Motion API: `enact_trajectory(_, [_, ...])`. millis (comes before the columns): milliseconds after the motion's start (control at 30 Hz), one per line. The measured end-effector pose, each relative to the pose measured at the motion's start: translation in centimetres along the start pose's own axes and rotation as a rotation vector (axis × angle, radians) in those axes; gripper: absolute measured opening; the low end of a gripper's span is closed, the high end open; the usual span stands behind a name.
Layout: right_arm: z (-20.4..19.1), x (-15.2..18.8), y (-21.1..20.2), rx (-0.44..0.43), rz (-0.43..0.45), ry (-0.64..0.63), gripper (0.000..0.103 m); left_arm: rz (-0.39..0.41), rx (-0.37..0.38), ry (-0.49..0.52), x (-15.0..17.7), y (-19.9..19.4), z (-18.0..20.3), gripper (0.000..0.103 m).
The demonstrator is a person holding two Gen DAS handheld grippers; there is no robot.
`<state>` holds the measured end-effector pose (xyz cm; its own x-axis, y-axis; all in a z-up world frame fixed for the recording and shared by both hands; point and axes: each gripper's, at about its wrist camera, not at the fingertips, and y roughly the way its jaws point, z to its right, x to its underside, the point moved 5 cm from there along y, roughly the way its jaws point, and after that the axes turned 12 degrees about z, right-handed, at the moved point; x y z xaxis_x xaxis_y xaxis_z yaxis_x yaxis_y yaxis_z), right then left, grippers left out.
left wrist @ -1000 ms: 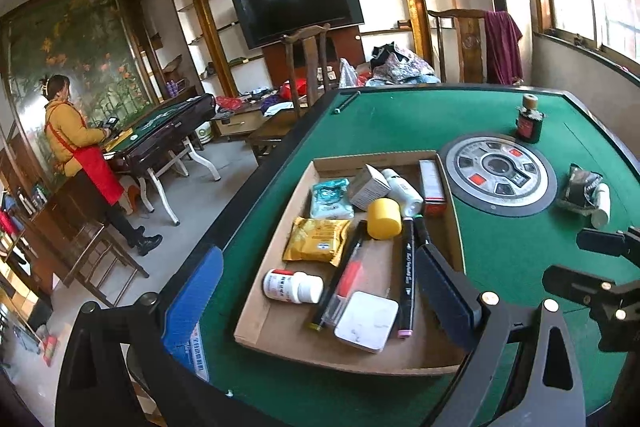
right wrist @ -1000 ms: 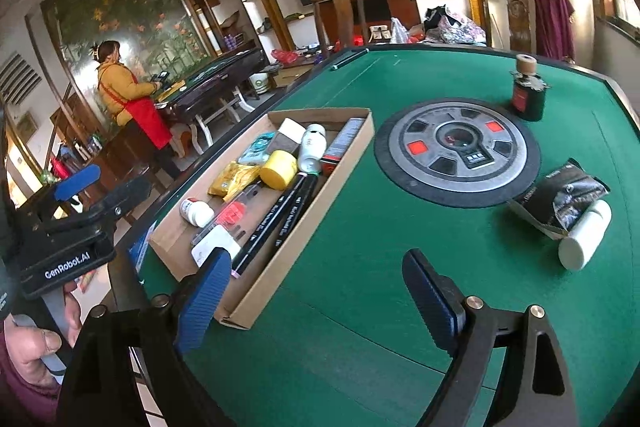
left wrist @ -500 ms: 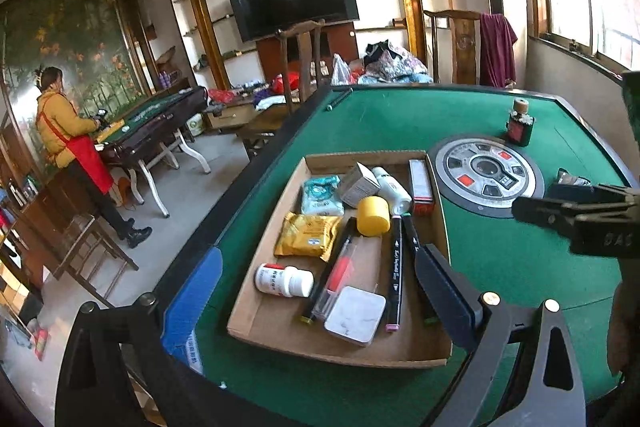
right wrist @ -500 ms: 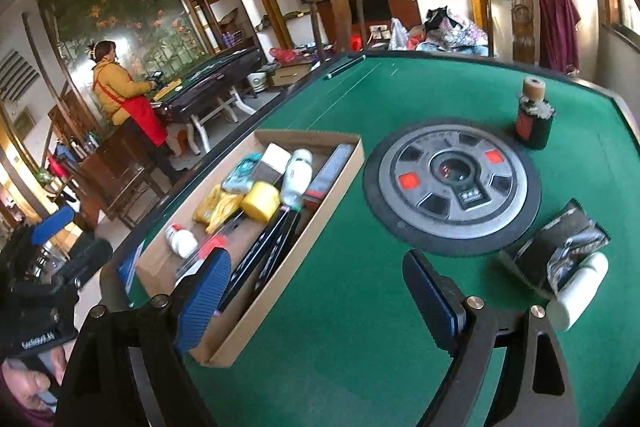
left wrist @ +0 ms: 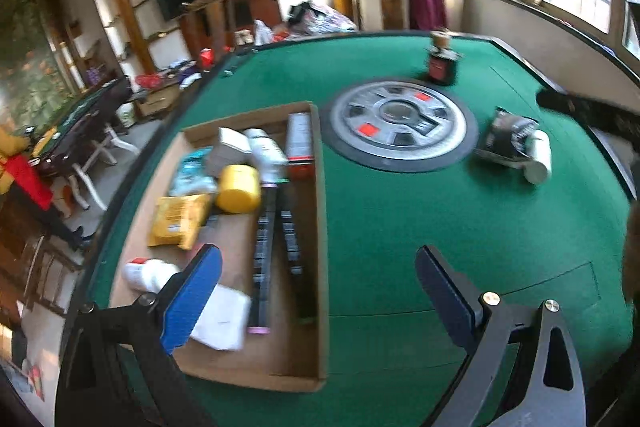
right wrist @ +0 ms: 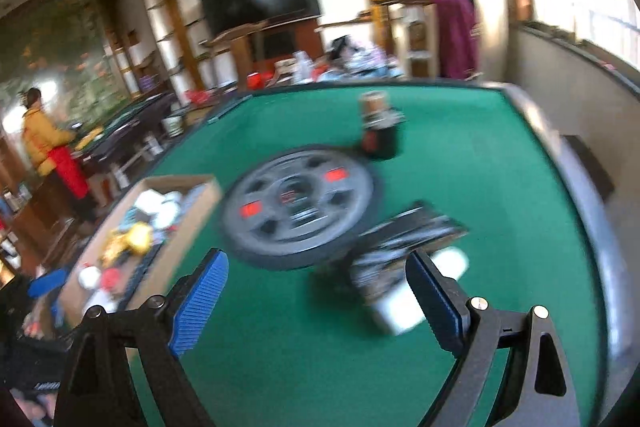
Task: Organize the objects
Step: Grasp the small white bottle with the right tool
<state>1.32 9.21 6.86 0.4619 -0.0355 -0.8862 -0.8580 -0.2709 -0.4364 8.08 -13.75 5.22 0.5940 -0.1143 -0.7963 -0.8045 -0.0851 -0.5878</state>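
A shallow cardboard tray (left wrist: pixel 316 235) lies on the green table, holding a yellow cap (left wrist: pixel 238 189), a yellow packet (left wrist: pixel 176 221), black markers (left wrist: pixel 266 247), a white pill bottle (left wrist: pixel 146 273) and several other small items. My left gripper (left wrist: pixel 316 291) hangs open over the tray's near right part, holding nothing. Right of the round centre disc (left wrist: pixel 400 125) lie a dark foil packet (left wrist: pixel 506 137) and a white tube (left wrist: pixel 538 157). My right gripper (right wrist: pixel 316 299) is open just before that packet (right wrist: pixel 400 239) and tube (right wrist: pixel 404 307); the view is blurred. A small dark bottle (right wrist: pixel 380 131) stands beyond the disc.
The table's raised rim (right wrist: pixel 560 163) runs along the right side. Wooden chairs (left wrist: pixel 216 11) and a heap of bags (left wrist: pixel 320 19) stand behind the table. A person in a yellow jacket and red apron (right wrist: pixel 48 155) stands at another table far left.
Both grippers have swung to the right. The left one now frames the tray's right edge and the disc. The right one has come close to the foil packet and white tube.
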Motion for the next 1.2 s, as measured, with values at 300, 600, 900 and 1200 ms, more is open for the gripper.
enact_trajectory(300, [12.4, -1.1, -0.9, 0.186, 0.048, 0.254, 0.094, -0.034, 0.170, 0.049, -2.0, 3.6, 7.0, 0.097])
enact_trajectory(600, [11.3, 1.0, 2.1, 0.114, -0.100, 0.288, 0.094, 0.025, 0.182, 0.115, -5.3, 7.0, 10.5, 0.097])
enact_trajectory(900, [5.4, 4.2, 5.2, 0.157, -0.231, 0.028, 0.084, 0.045, 0.099, 0.075, -5.8, 7.4, 7.6, 0.097])
enact_trajectory(1200, [8.9, 4.6, 4.0, 0.280, -0.263, 0.049, 0.037, 0.031, 0.160, 0.066, -6.6, 8.3, 9.7, 0.097])
